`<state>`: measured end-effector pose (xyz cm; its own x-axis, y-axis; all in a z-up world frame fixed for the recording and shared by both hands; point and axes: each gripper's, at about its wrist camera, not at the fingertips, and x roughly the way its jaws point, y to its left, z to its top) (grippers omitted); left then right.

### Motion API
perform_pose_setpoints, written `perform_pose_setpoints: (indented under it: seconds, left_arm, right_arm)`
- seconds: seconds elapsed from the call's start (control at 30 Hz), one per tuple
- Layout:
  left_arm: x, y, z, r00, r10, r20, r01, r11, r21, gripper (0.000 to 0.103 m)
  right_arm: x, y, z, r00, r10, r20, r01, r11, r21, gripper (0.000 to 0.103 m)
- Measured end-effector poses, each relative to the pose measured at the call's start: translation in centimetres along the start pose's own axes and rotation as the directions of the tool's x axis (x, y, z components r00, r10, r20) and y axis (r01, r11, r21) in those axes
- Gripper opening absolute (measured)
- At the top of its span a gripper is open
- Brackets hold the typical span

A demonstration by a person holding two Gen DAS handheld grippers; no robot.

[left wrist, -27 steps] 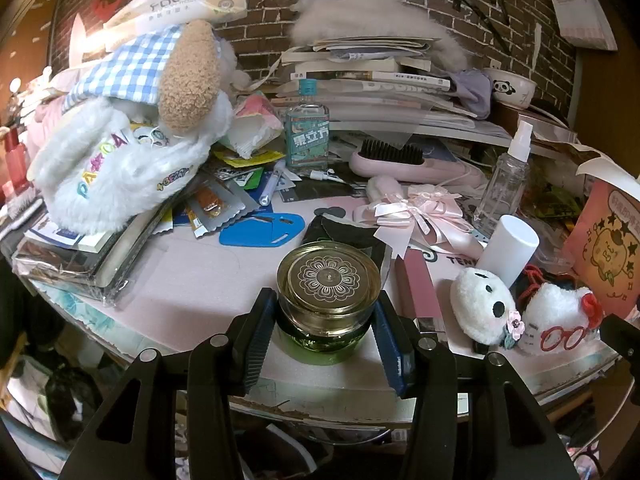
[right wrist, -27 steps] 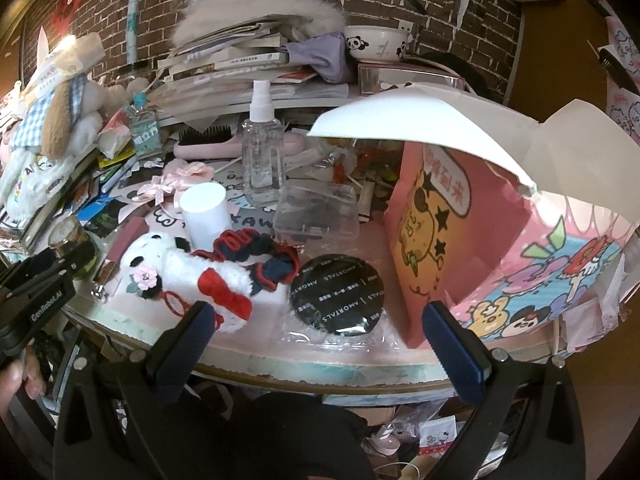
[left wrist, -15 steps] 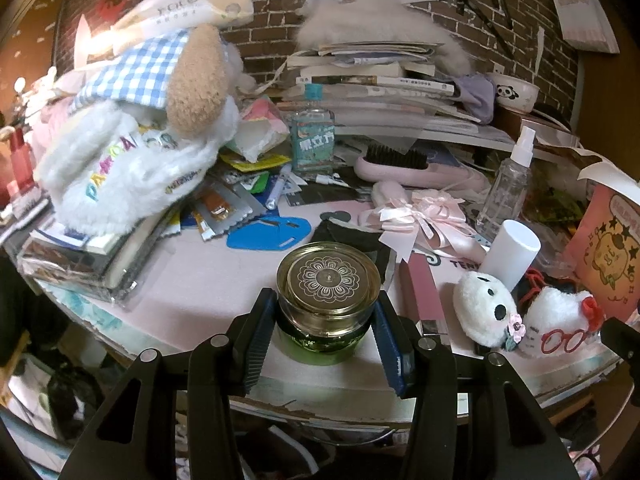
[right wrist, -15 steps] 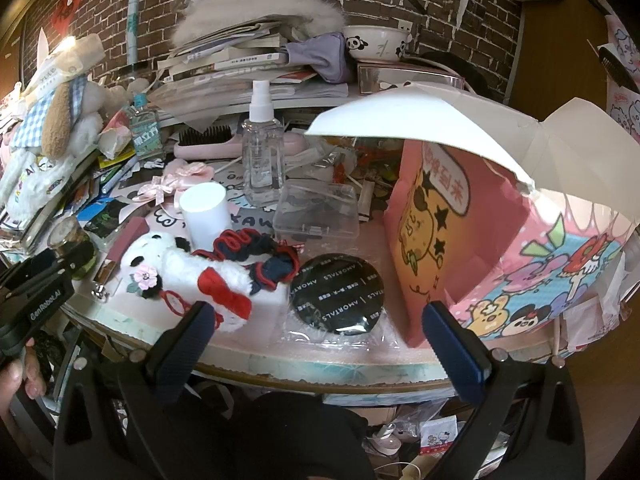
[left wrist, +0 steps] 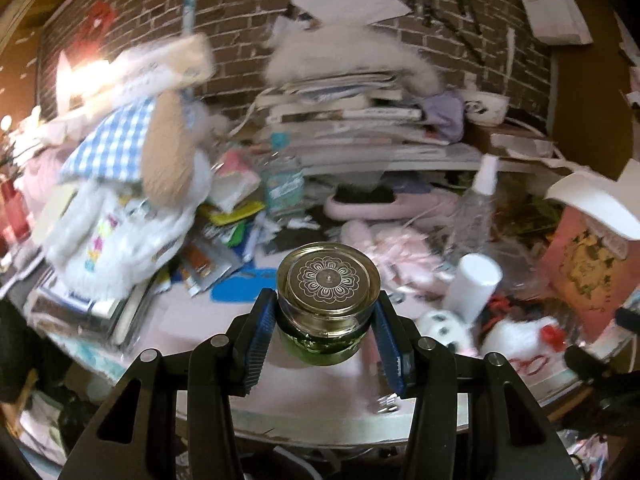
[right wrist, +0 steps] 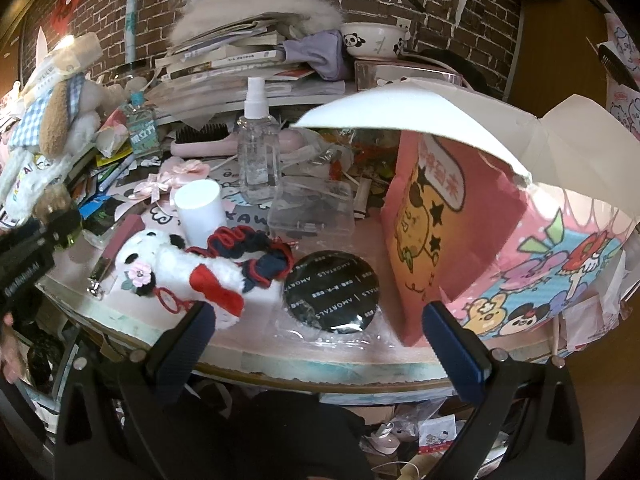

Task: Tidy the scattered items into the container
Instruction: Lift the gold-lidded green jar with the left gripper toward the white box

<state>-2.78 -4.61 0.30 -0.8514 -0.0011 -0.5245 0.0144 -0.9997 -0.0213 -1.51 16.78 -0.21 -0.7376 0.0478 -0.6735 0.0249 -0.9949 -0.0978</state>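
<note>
My left gripper (left wrist: 325, 309) is shut on a green glass jar with a gold patterned lid (left wrist: 329, 280), and holds it clear above the pink table top (left wrist: 200, 320). In the right wrist view that gripper and its jar (right wrist: 52, 202) show blurred at the far left. My right gripper (right wrist: 318, 314) stands open at the table's front edge, just in front of a round black compact (right wrist: 330, 290) in clear wrap, with nothing between its fingers. The pink cartoon box (right wrist: 452, 220), its white flap (right wrist: 400, 116) raised, stands to the right of the compact.
White plush hair ties with red bows (right wrist: 180, 272), a white cylinder (right wrist: 198, 212), a spray bottle (right wrist: 258, 152), a clear plastic case (right wrist: 316, 212) and a nail clipper (right wrist: 96, 280) crowd the table. Books, a hairbrush and plush toys (left wrist: 120, 208) pile up behind.
The left gripper has lifted the jar off the table, and its view is now blurred with motion. The right gripper has stayed where it was, still open.
</note>
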Motion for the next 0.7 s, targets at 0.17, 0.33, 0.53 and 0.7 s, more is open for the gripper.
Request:
perform_pose_setpoints:
  seconds: [0.17,0.33,0.53,0.7]
  left_arm:
    - [-0.7,-2.5,1.5,0.999,-0.039,0.02,0.037,0.997,0.067,0.043]
    - [-1.4,-5.1,3.5,0.995,-0.091,0.031,0.087,0.988,0.128,0.043]
    - [-2.6,-9.1,7.1,0.981,-0.192,0.038,0.179,0.958,0.222,0.043]
    - [-3.4,-13.5,10.2,0.961,-0.275,0.023,0.255,0.917,0.306,0.043]
  right_arm:
    - [-0.2,-0.8,-0.2,1.0,0.01,0.011,-0.01,1.0,0.005,0.103]
    - [-0.6,-1.6,-0.5,1.0,0.009,0.019,-0.01,1.0,0.007,0.103]
    - [-0.5,-2.5,-1.0,1.0,-0.002,0.015,0.002,1.0,-0.002,0.103]
    - [-0.1,-3.4,-1.5,1.0,0.003,0.004,-0.003,1.0,0.002,0.103]
